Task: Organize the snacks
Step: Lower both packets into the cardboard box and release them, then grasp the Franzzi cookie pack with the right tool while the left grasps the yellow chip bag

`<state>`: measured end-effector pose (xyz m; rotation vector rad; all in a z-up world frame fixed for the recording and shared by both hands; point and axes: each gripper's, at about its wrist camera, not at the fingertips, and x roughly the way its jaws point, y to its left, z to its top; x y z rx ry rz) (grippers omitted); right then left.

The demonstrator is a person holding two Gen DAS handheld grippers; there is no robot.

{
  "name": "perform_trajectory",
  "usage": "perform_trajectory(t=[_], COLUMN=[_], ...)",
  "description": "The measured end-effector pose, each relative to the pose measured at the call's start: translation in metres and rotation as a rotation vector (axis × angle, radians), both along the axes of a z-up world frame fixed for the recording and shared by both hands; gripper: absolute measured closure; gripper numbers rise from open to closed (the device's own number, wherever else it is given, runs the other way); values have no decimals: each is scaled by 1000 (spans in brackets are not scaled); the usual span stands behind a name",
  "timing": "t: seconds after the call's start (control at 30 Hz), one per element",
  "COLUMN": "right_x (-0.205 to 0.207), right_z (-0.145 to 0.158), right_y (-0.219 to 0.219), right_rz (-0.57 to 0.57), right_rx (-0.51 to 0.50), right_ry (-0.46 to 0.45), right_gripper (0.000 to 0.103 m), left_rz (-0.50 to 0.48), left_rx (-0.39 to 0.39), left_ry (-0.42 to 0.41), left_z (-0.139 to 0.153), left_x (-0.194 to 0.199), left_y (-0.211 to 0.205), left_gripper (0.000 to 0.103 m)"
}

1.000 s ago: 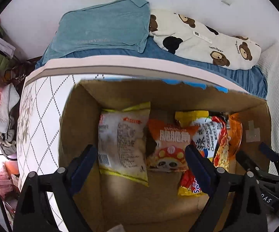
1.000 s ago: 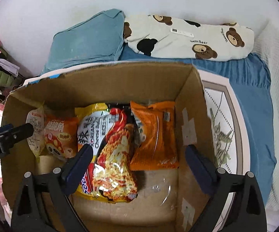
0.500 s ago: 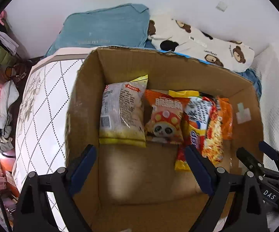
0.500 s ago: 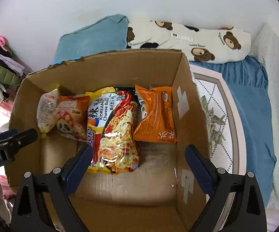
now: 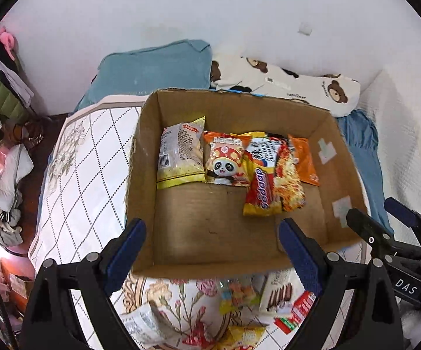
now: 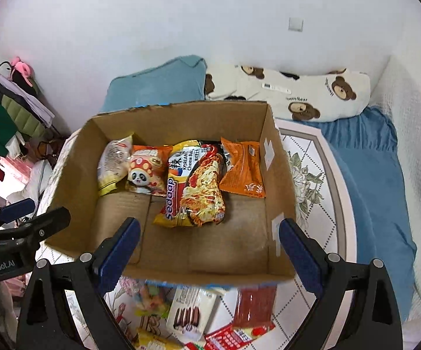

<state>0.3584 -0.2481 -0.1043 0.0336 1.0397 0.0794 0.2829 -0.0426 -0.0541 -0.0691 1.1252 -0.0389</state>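
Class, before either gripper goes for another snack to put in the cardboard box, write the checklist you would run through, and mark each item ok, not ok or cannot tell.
1. Left gripper open and holding nothing: ok.
2. Right gripper open and holding nothing: ok.
3. Bare floor left in the brown cardboard box in front of the row of packets: ok.
4. Packets already packed lie flat at the far wall, from the pale yellow-edged bag to the orange foil packet: ok.
5. Loose snacks lie on the floral cover near the box, such as the white pack of chocolate sticks: ok.
6. Whether the loose snacks overlap too much for a clean grasp: cannot tell.
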Motion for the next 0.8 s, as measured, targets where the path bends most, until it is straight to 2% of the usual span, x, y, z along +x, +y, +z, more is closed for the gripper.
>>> perform_trajectory(t=[0.3,0.43,0.5,0.6,0.67,0.7,0.8], right_x=[-60,-87,-98,-110,-111,-110,-109], right_z=[37,37,22,-14,-44,-61,-93], right_y=[-4,-15,-20,-32,-35,-36,-40], right_rz=[-13,-42,-60,-89,-99,-98,-114], right_rx=[49,116,142,207,220,228,245], right_ry=[-77,-54,-15,65,120,159,223], right_gripper=[5,5,5,5,15,27,29], left_rz=[10,12,-2,-20,-43,-62,-150], left_rx=[1,28,45,88,91,101,108], left_ry=[-87,-98,-68,24,102,145,246], left_z=[33,32,19,-20,-53,-70,-115], left_x=[-52,-78,-89,-101,-107,-112,-126], left_y=[0,-2,-5,-12,-20,-25,-46], left_gripper=[10,10,10,10,10,10,10])
